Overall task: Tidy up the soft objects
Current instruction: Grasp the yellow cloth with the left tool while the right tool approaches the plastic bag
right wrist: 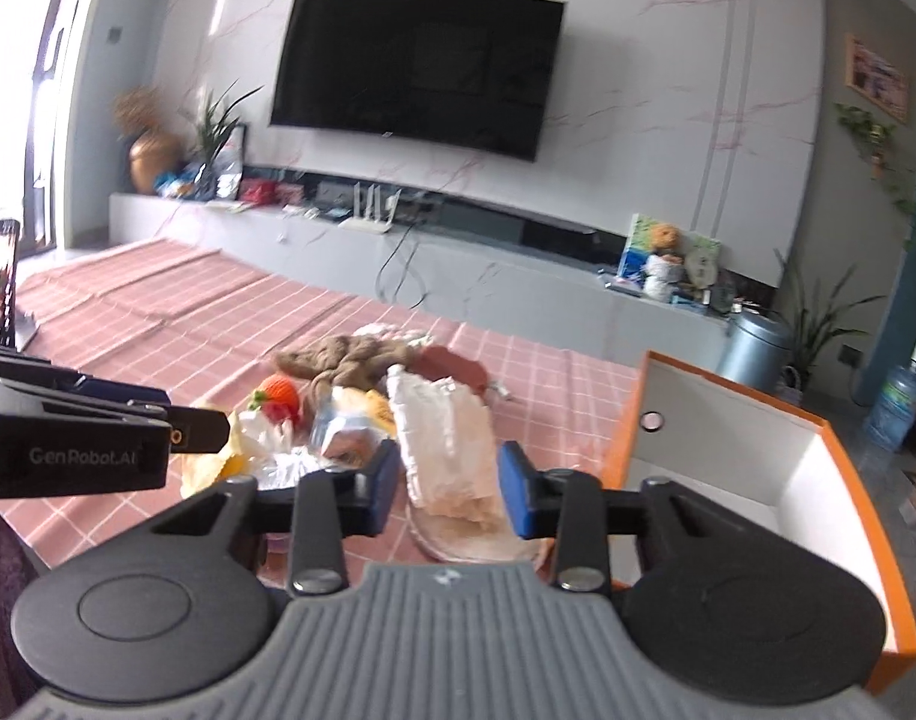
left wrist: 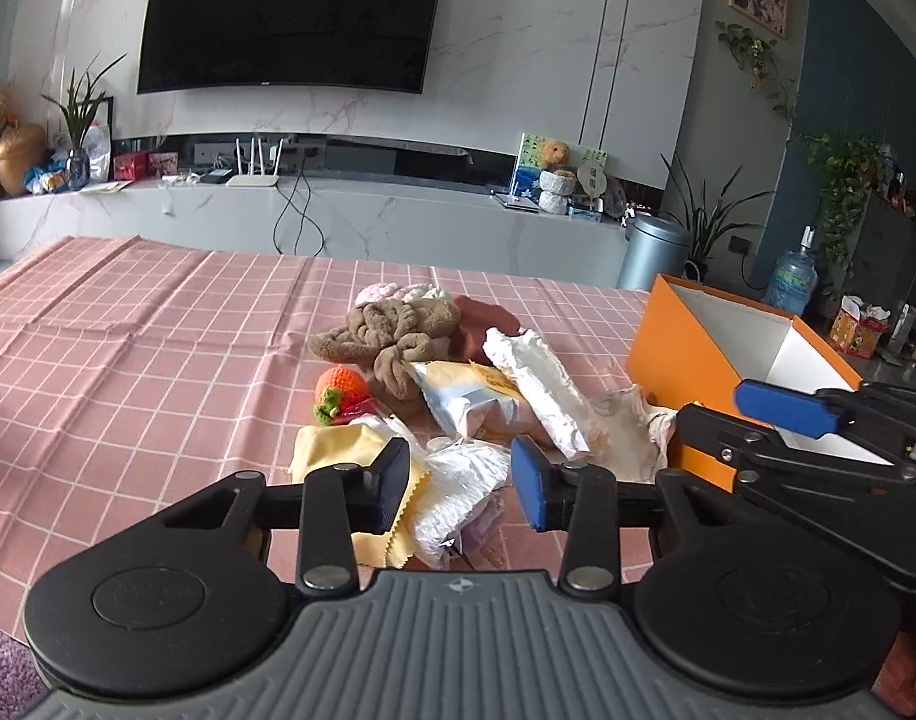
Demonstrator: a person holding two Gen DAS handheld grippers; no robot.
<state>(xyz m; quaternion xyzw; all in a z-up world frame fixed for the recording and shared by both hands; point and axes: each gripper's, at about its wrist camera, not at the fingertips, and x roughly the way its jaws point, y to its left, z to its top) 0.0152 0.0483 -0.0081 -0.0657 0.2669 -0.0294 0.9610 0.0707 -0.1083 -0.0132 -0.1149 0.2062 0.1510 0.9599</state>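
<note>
My left gripper (left wrist: 461, 483) low centre of frame, jaws part-way apart, straddling white crinkled packet (left wrist: 458, 480); pads look clear of it. My right gripper (right wrist: 449, 489) likewise half apart around white wrapped pad (right wrist: 452, 450), contact uncertain. Soft pile mid-frame on pink checked cloth (left wrist: 128, 330); orange box (right wrist: 758, 468) open at right, likely destination.
</note>
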